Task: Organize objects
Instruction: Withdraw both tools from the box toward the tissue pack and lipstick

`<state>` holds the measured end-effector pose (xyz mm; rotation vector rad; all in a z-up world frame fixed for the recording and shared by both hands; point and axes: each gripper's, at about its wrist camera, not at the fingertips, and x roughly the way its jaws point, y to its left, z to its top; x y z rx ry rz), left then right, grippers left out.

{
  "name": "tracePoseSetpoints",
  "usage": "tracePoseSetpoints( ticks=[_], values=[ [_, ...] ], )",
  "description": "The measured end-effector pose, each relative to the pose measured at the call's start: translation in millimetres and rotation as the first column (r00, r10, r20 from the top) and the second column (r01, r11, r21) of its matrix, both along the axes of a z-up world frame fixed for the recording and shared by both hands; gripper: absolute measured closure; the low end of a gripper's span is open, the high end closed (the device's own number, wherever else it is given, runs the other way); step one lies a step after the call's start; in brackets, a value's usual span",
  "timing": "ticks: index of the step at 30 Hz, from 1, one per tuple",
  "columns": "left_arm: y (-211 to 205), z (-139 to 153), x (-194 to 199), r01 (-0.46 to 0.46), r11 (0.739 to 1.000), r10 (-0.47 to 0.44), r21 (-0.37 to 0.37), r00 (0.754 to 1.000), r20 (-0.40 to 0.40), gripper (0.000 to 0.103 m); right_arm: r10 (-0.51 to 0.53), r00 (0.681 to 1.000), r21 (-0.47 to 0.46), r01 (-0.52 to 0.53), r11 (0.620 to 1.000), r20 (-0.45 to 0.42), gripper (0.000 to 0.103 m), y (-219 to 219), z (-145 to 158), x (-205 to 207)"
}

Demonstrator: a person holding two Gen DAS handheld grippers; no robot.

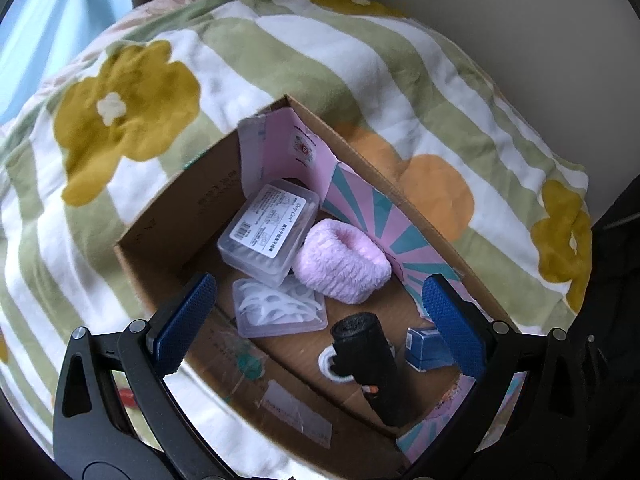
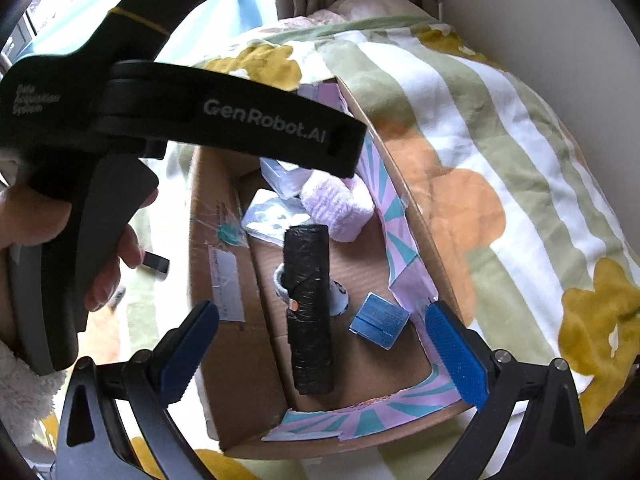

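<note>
- Cardboard makes the open box (image 1: 168, 216), which sits on a soft blanket (image 1: 360, 40) with green stripes and yellow and orange flowers.
- Left gripper (image 1: 320, 320) hangs over the box with its blue pads (image 1: 184, 320) spread wide and nothing between them.
- Right gripper (image 2: 320, 352) is wide open too and holds nothing.
- Between the left jaws, low down, lies a black roll (image 1: 368, 356) on the box floor. A small blue box (image 1: 424, 348) lies just beside the right-hand jaw.
- Past the left jaws sit a fluffy pink band (image 1: 340, 264), a clear plastic case (image 1: 268, 232) with a label, and a flat clear tray of white picks (image 1: 280, 312).
- Pink and teal paper (image 1: 384, 216) lines the far wall of the box.
- In the right wrist view, the black roll (image 2: 308, 308) lies straight between the jaws, with the small blue box (image 2: 378, 320) near the right-hand jaw.
- A small white thing (image 2: 280, 280) peeks out from under the roll. I cannot tell what it is.
- The left gripper's black body (image 2: 180, 108) and a hand (image 2: 108, 256) block the upper left of that view and hide part of the box.
- A small dark thing (image 2: 156, 262) lies on the blanket left of the box, too blurry to name.
</note>
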<state>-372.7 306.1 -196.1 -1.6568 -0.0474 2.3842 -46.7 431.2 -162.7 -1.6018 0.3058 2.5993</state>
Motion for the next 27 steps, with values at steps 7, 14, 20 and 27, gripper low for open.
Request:
tracePoseSetpoints(
  ticks=[7, 14, 20, 27],
  values=[
    [-15.0, 47.5, 20.3, -0.061, 0.998, 0.062, 0.019, 0.997, -0.052, 0.001, 0.036, 0.999, 0.006, -0.036, 0.999, -0.02, 0.0, -14.3, 33.6, 12.7],
    [-49.2, 106.2, 56.4, -0.159, 0.987, 0.16, 0.02, 0.98, -0.118, 0.001, 0.115, 0.992, 0.042, -0.112, 0.993, -0.059, 0.0, -33.5, 73.8, 20.4],
    [-89.7, 154.0, 107.4, -0.265, 0.964, 0.26, 0.001, 0.946, -0.193, 0.001, 0.203, 0.972, 0.059, -0.198, 0.979, -0.116, 0.0, -60.7, 113.8, 26.8],
    [-145.8, 185.6, 184.2, -0.408, 0.913, 0.393, -0.003, 0.882, -0.258, 0.001, 0.276, 0.948, 0.072, -0.268, 0.961, -0.16, 0.0, -99.5, 143.7, 27.6]
  ],
)
